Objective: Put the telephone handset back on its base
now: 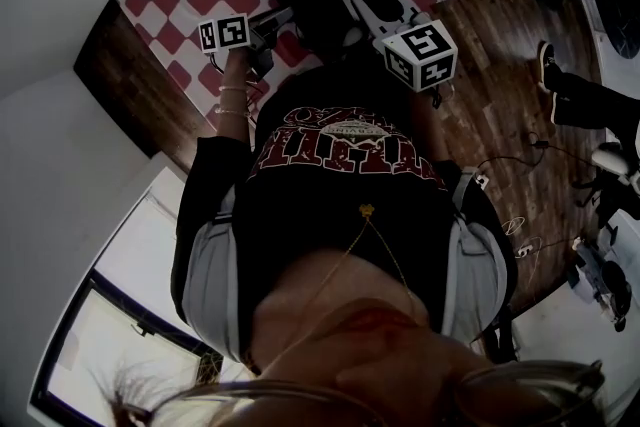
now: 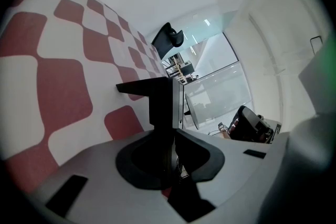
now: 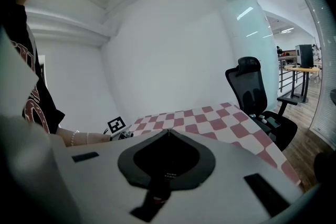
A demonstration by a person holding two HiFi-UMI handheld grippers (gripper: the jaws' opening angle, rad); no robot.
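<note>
Clamps the handset (image 2: 160, 102), black and standing on edge, in the left gripper (image 2: 173, 132) above the red-and-white checked tablecloth (image 2: 63, 92). Holds it at the dark telephone (image 1: 312, 0) on the cloth, between both grippers. Holds the right gripper (image 3: 168, 131) just beside, jaws together on nothing.

Dim head view, brighter gripper views
Daylight comes through the glass wall (image 2: 220, 86) beyond the checked tablecloth (image 2: 52, 86); nearer than that tablecloth all is soft, and frame edges bend into black corners.
</note>
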